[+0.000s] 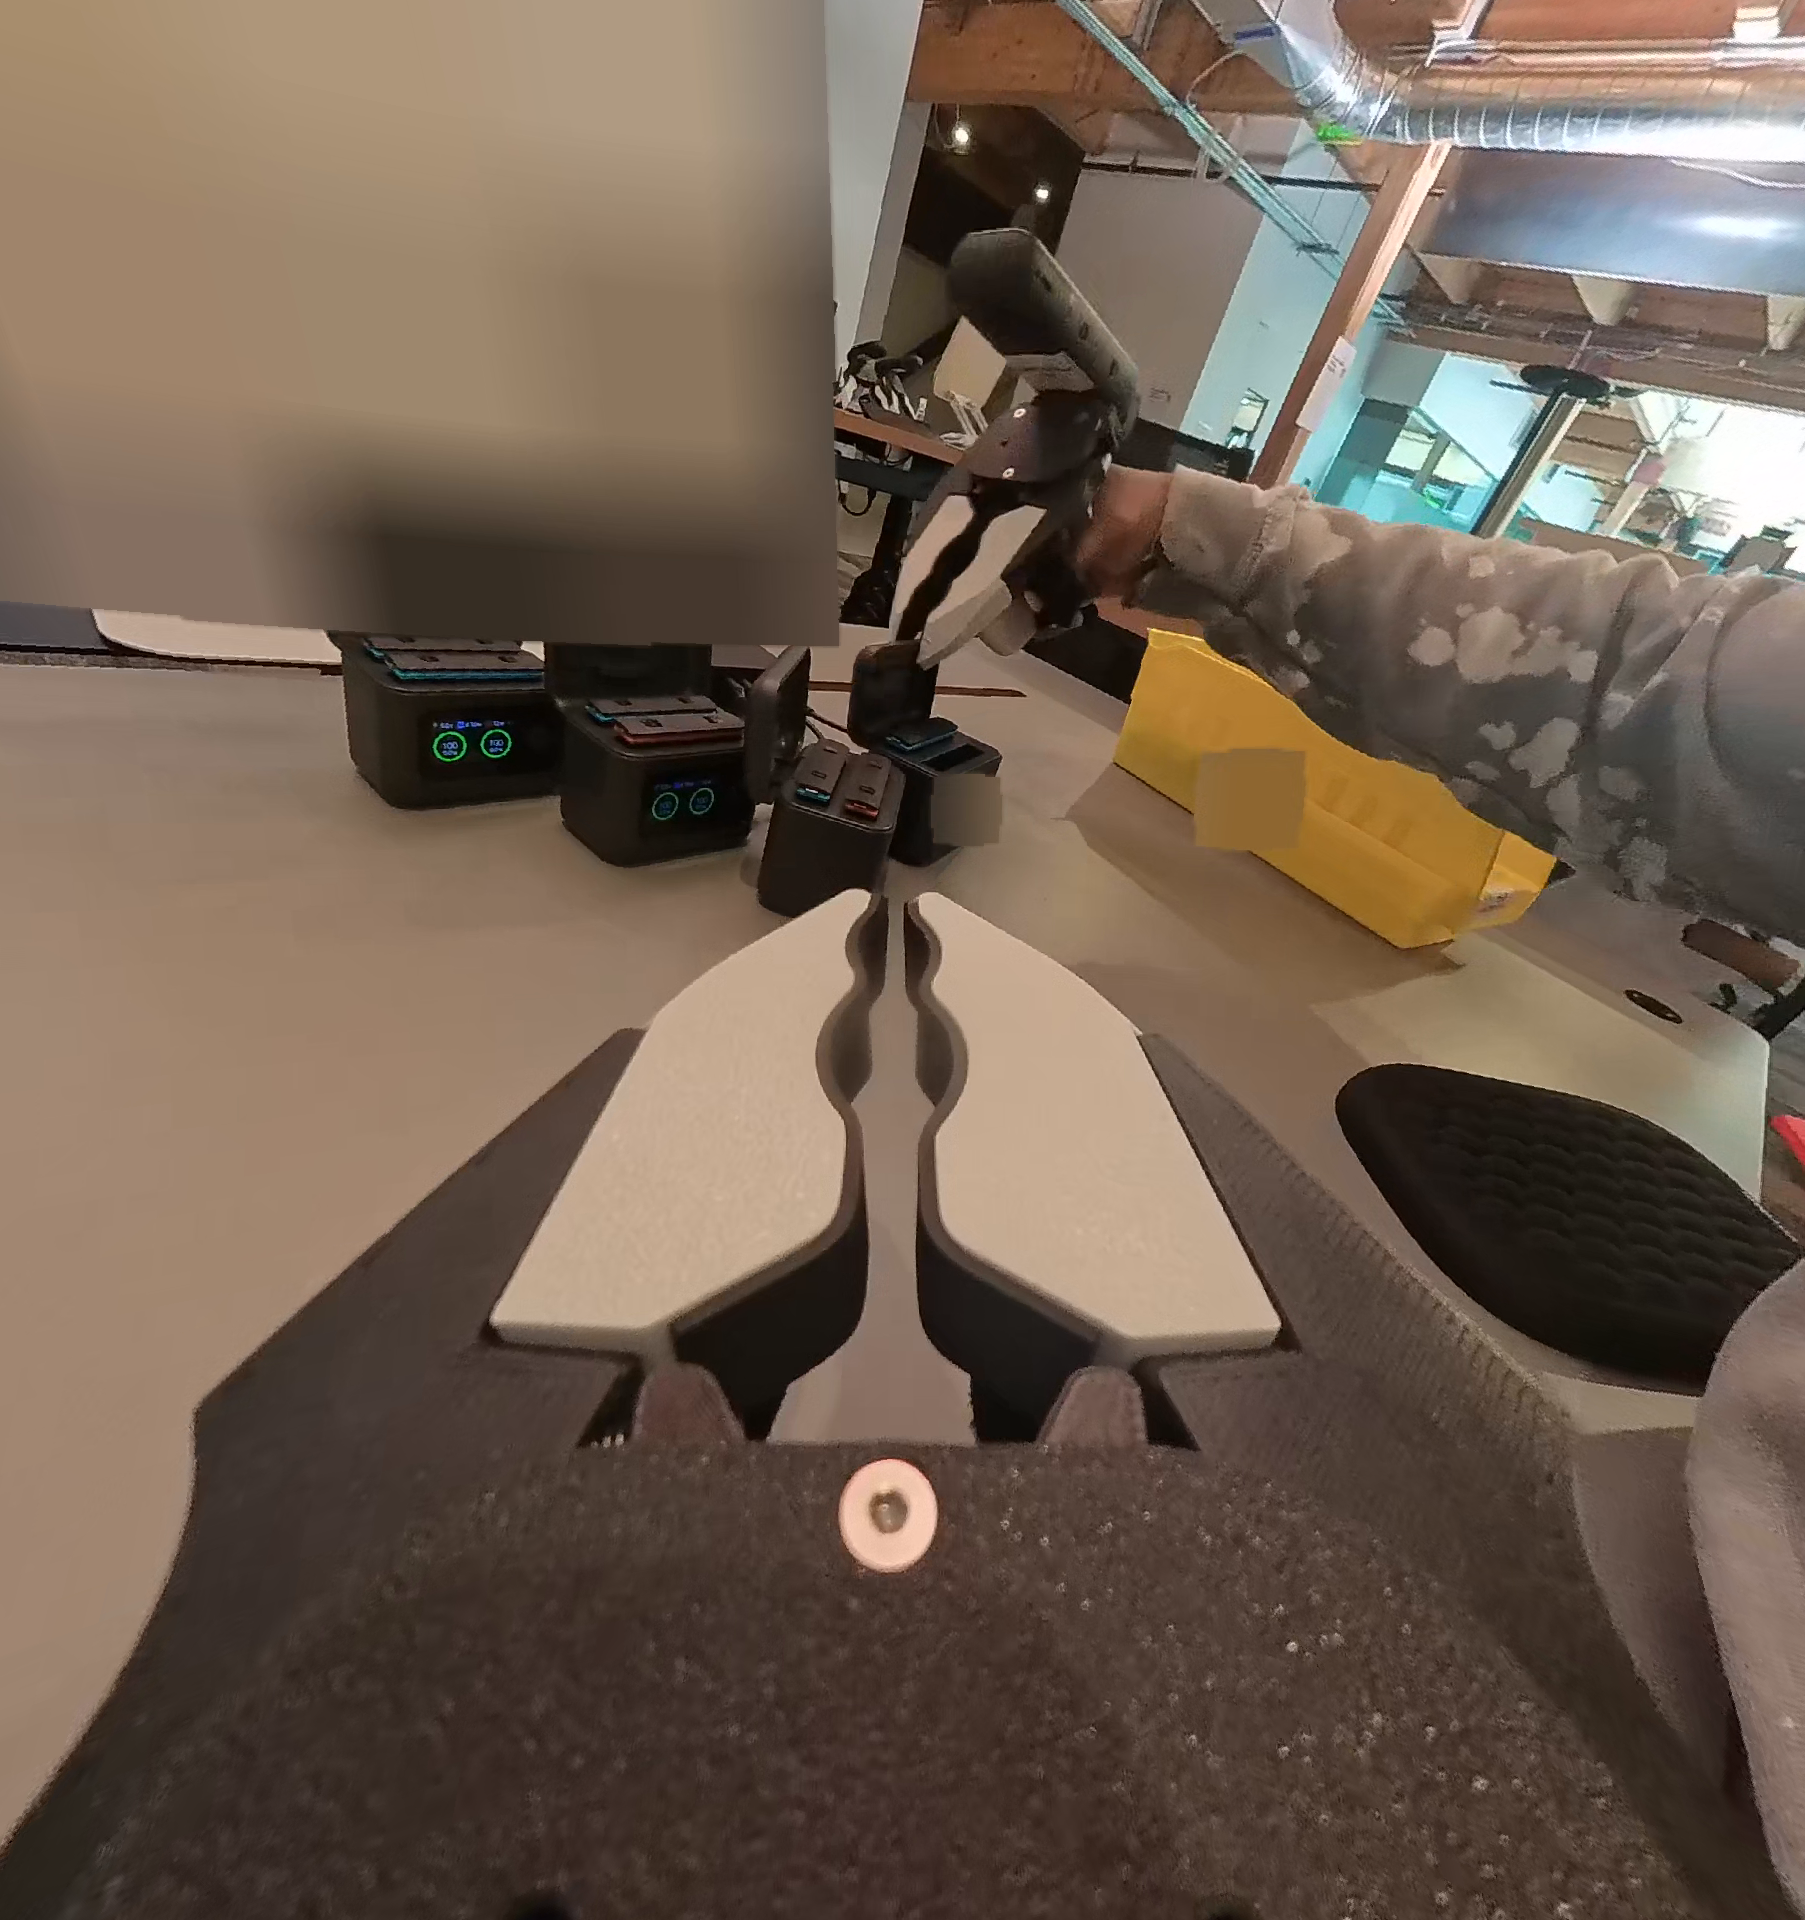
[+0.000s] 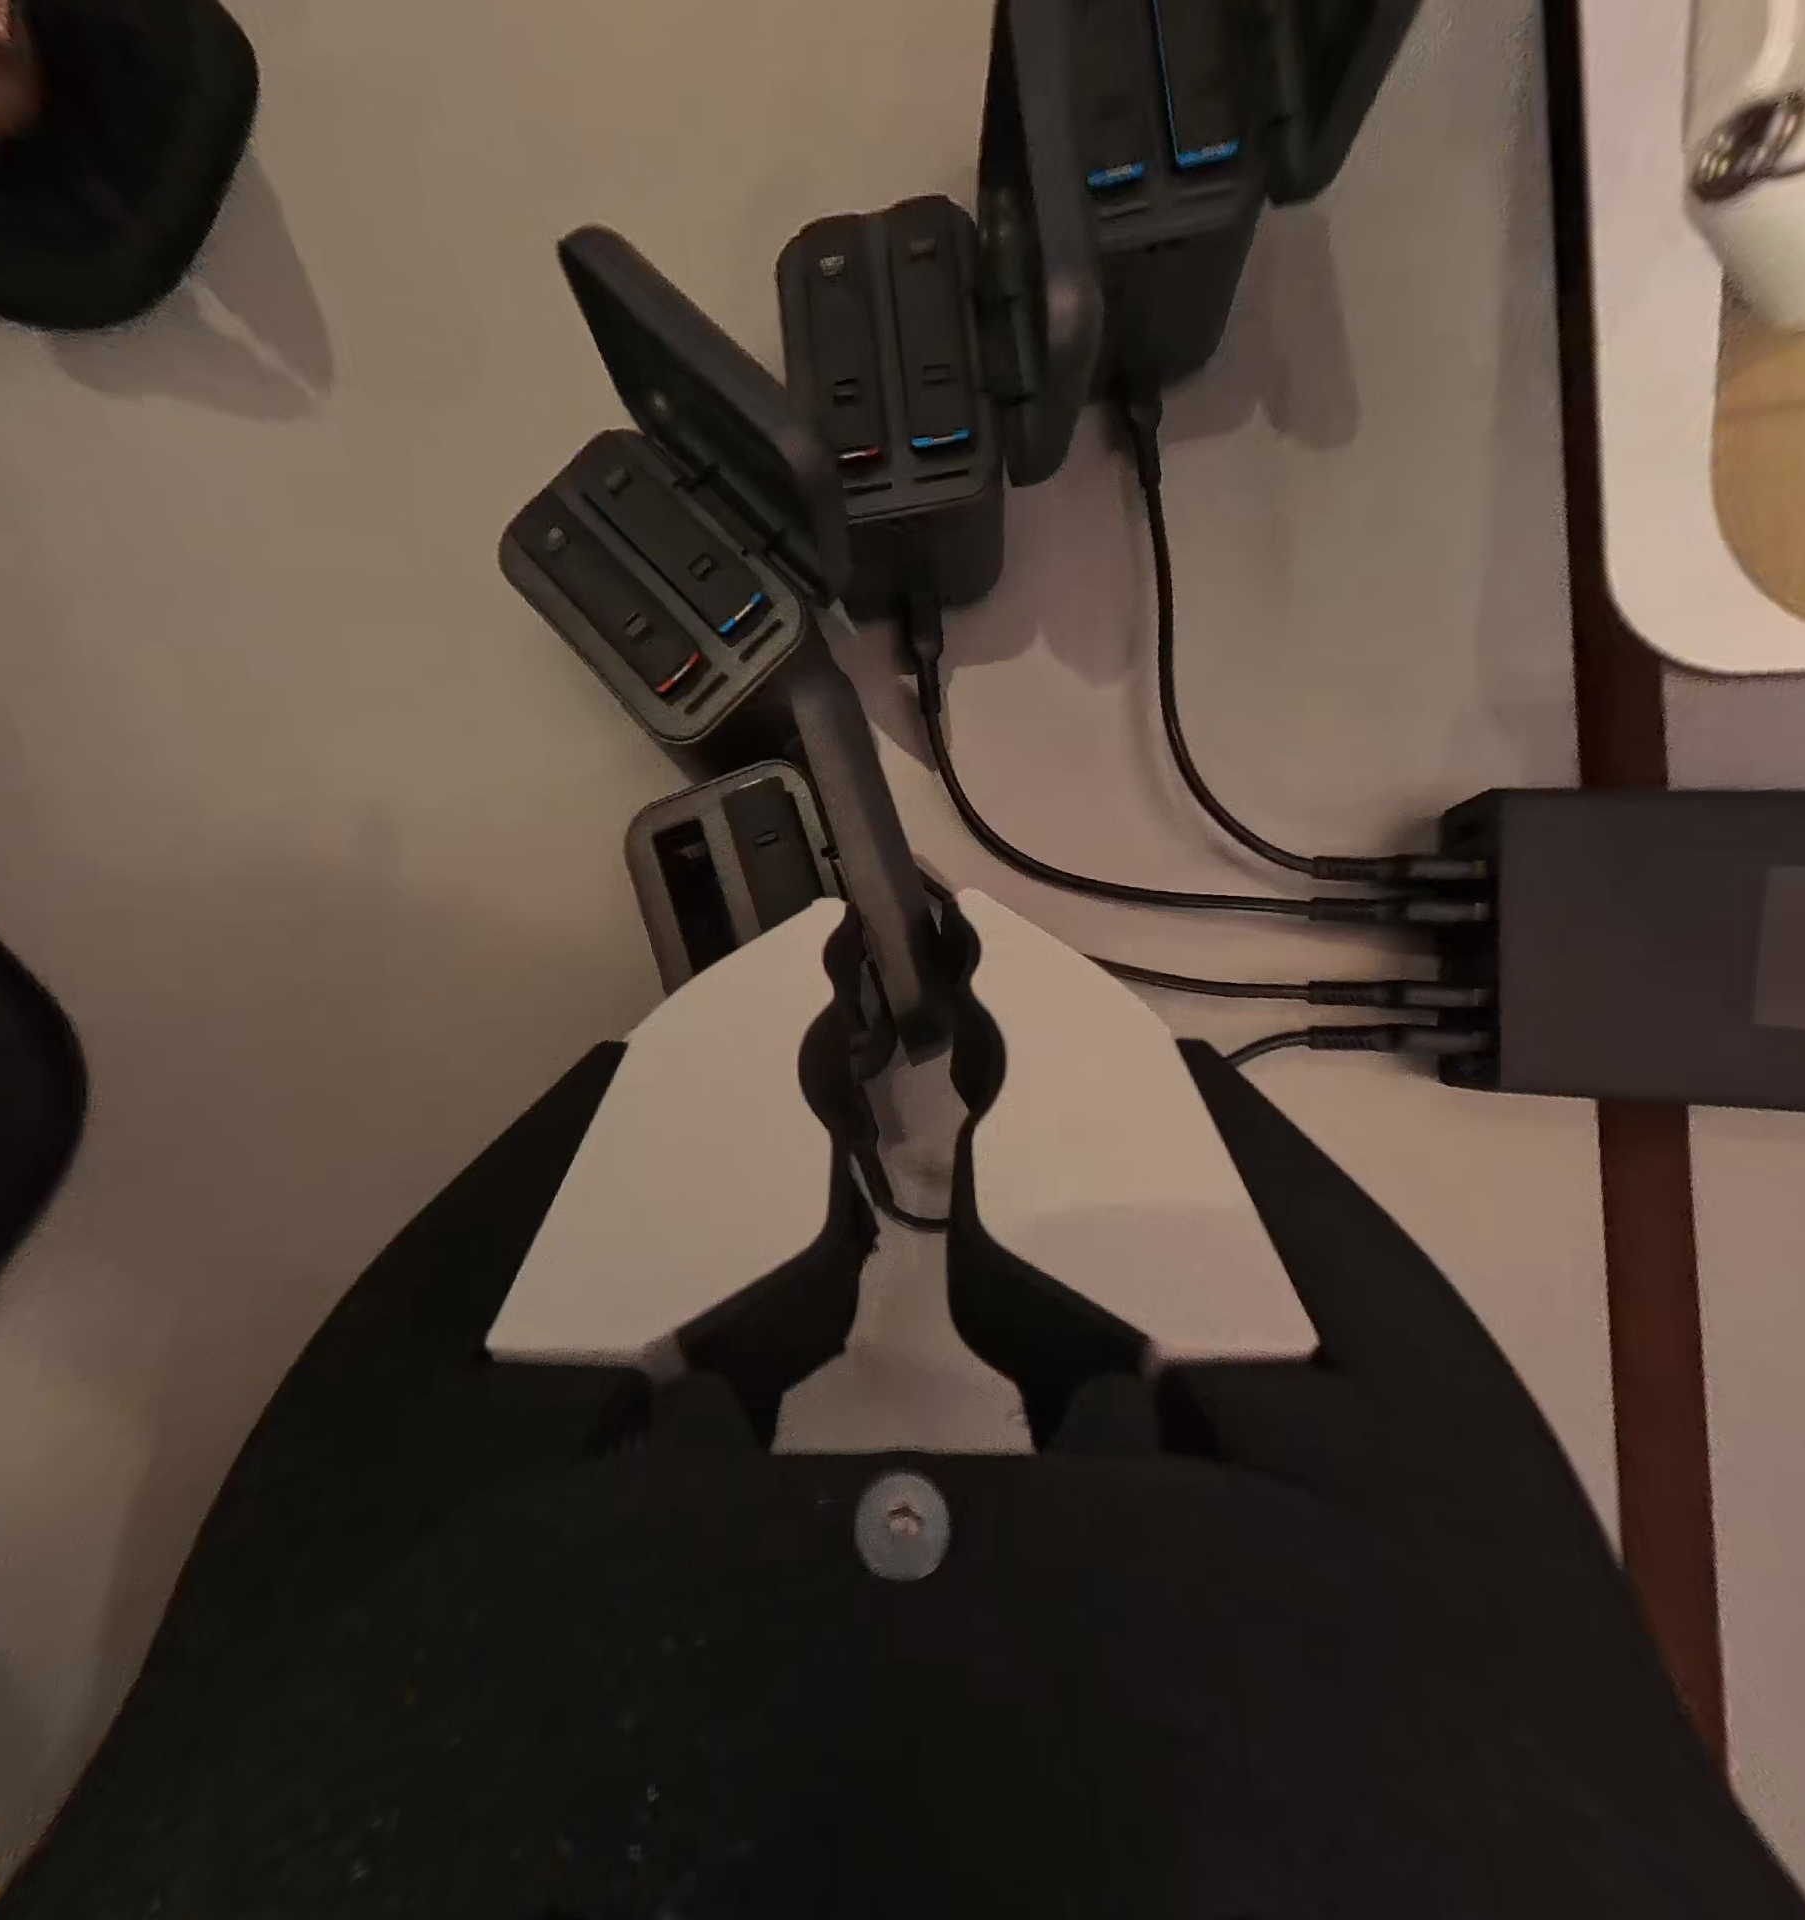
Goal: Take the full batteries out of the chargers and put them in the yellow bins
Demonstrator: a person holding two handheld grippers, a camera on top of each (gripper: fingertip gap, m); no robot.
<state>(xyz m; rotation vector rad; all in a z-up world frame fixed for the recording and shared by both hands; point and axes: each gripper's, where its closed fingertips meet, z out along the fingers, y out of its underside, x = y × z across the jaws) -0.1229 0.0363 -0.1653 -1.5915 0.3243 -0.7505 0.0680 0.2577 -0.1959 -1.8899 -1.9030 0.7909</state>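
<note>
Left tongs (image 1: 890, 914): nearly closed, narrow slit between the pads, nothing in them. They hover over the tabletop (image 1: 202, 935), pointing at the charger cluster just ahead of the tips.

Right tongs (image 2: 903, 935): clamped on a flat dark battery (image 2: 867, 831), held directly above the nearest small charger (image 2: 726, 862). The left slot of that charger is empty; its right slot holds something dark, and I can't tell if it's a battery. The charger's near end is hidden behind the left pad. In the left wrist view the same right tongs (image 1: 924, 649) show far ahead, with the gripped piece above the open charger.

Beyond the right tips: two more small chargers with lids flipped up, second charger (image 2: 659, 592) and third charger (image 2: 913, 416), each with two batteries seated, one red-tipped, one blue-tipped. A fourth charger (image 2: 1168, 156) is cut off at the top edge, blue tips visible. Cables (image 2: 1168, 727) run right of the tongs to a black power hub (image 2: 1656, 945), which is cut off at the right edge.

Left view also shows two bigger chargers with lit displays (image 1: 472, 743) ahead-left of the tips; their tops are partly covered by a blur patch.

Yellow bin (image 1: 1324, 800) sits ahead-right of the left tongs, behind the person's sleeve (image 1: 1500, 675); its contents aren't visible, and part is masked by a blur patch.
</note>
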